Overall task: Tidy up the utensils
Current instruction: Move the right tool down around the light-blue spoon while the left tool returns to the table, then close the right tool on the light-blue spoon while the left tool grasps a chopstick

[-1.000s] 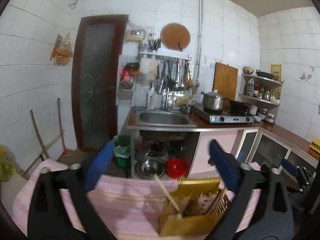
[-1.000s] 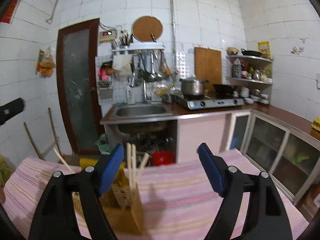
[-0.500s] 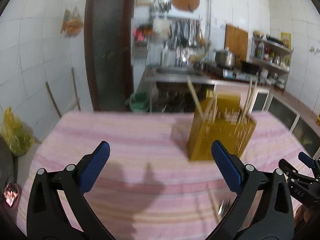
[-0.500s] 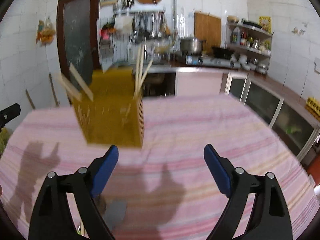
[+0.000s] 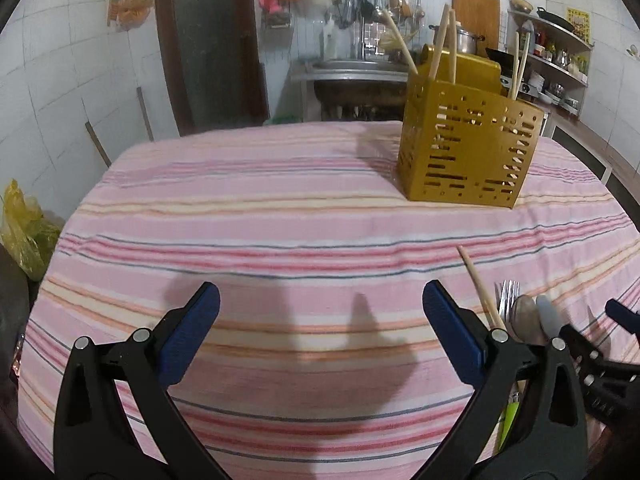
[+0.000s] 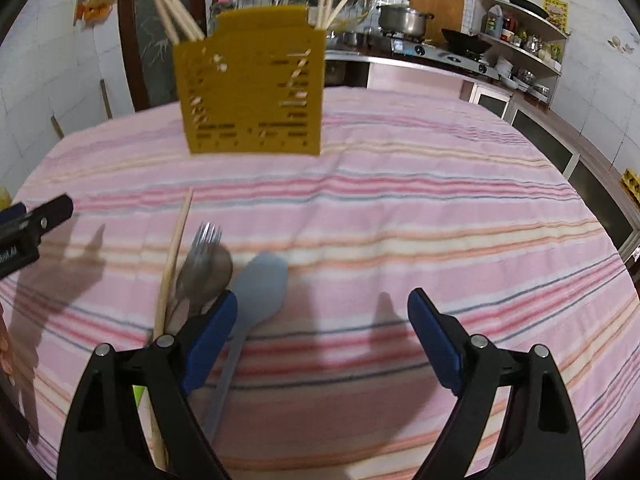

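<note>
Both my left gripper (image 5: 320, 332) and right gripper (image 6: 322, 340) are wide open, holding nothing. The fork (image 6: 202, 256), spoons and chopstick (image 6: 176, 248) lie on the tabletop (image 6: 400, 220), well apart from the yellow holder (image 6: 250, 80).

Right claw (image 6: 322, 320) jaws wide apart, nothing between them, over pink striped cloth (image 6: 420, 216). Yellow slotted utensil holder (image 6: 252, 88) stands upright at far side, wooden chopsticks (image 6: 176, 14) sticking out. Near left finger: loose chopstick (image 6: 176, 248), fork (image 6: 204, 252), metal spoon (image 6: 214, 276), grey spatula (image 6: 262, 284) lying together. Left claw tip (image 6: 36, 218) at left edge.
</note>
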